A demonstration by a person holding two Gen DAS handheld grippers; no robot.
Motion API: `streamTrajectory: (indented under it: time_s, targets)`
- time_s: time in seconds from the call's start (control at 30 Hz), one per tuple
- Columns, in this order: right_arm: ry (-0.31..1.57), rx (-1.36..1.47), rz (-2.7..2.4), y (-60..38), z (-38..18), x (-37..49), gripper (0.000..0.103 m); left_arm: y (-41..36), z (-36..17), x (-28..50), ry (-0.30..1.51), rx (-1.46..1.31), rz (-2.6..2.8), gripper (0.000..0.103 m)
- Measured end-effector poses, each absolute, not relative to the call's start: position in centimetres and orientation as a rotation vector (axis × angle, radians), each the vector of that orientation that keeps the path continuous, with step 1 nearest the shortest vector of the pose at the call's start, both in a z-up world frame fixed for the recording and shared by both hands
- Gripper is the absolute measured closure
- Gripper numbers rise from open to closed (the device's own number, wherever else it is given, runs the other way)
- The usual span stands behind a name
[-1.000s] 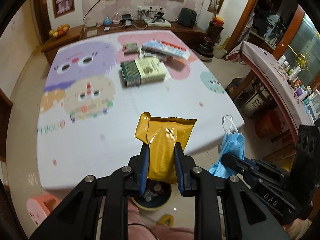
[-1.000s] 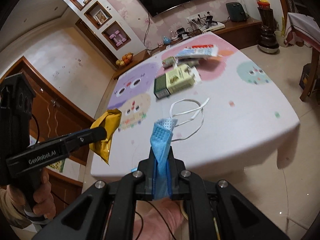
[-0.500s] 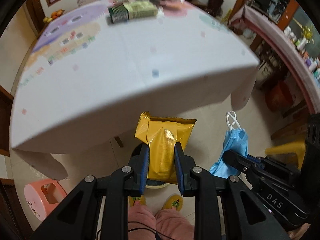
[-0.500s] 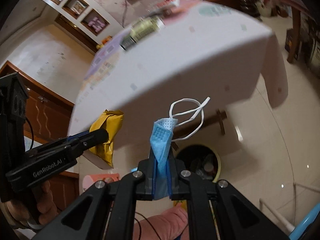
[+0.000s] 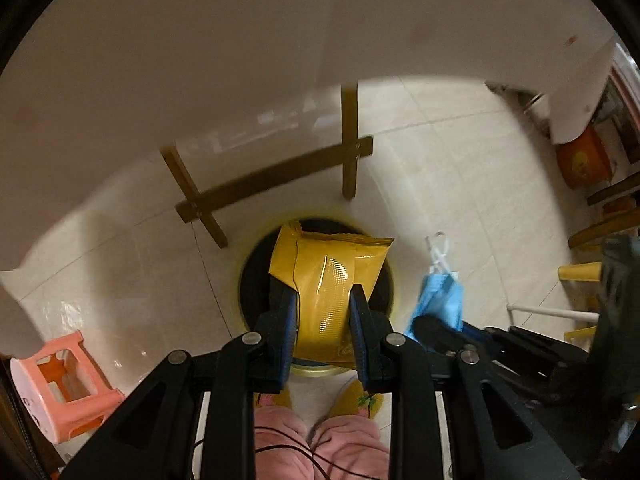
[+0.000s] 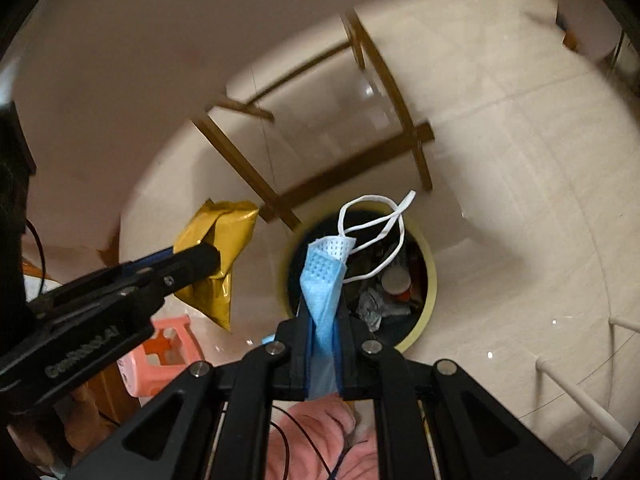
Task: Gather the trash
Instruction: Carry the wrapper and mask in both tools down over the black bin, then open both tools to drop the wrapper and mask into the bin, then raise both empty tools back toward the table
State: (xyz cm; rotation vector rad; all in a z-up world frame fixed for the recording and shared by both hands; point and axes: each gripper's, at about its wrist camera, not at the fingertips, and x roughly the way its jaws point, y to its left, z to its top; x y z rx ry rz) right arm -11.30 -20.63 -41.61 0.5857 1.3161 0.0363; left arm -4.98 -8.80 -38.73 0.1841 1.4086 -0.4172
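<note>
Tiled floor under the table now fills both views – a second ago the tabletop did. Left gripper (image 5: pixel 323 300) clamps yellow wrapper (image 5: pixel 326 276), long axis along the fingers, over the bin (image 6: pixel 430 280). Right gripper (image 6: pixel 322 312) pinches blue mask (image 6: pixel 324 280) – loops pointing away, over the bin too.

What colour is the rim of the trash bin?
Pale yellow; the trash bin rim shows best in the right wrist view.
</note>
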Motion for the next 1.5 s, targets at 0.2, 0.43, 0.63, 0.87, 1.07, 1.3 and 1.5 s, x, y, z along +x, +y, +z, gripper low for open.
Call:
streamTrajectory:
  time_s: [0.2,0.43,0.63,0.87,1.07,1.3,1.5]
  targets:
    - [1.381,0.532,0.047,-19.5,-48.1,-9.8,0.094,-9.1,-43.1,-4.2,1.408,0.244,-0.452,0.074]
    - [1.394,0.554,0.012,-19.7,-52.2,-8.8,0.078,-9.0,-46.3,-3.1,1.43,0.262,-0.49,0.035]
    - [1.393,0.56,-0.005,-19.5,-53.5,-9.6,0.063,-8.5,-47.1,-3.4,1.472,0.243,-0.505,0.032]
    - [1.37,0.576,-0.015,-19.5,-52.9,-10.1,0.057,-7.6,-46.8,-3.9,1.477,0.225,-0.466,0.032]
    - [1.355,0.596,-0.039,-20.2,-51.5,-10.5,0.057,-7.0,-45.0,-4.4,1.458,0.223,-0.462,0.032]
    - [1.329,0.621,-0.051,-20.9,-47.1,-11.1,0.057,-6.6,-39.8,-5.0,1.423,0.211,-0.462,0.032]
    - [1.29,0.638,-0.039,-21.3,-40.3,-11.7,0.057,-6.1,-32.0,-5.3,1.352,0.148,-0.479,0.032]
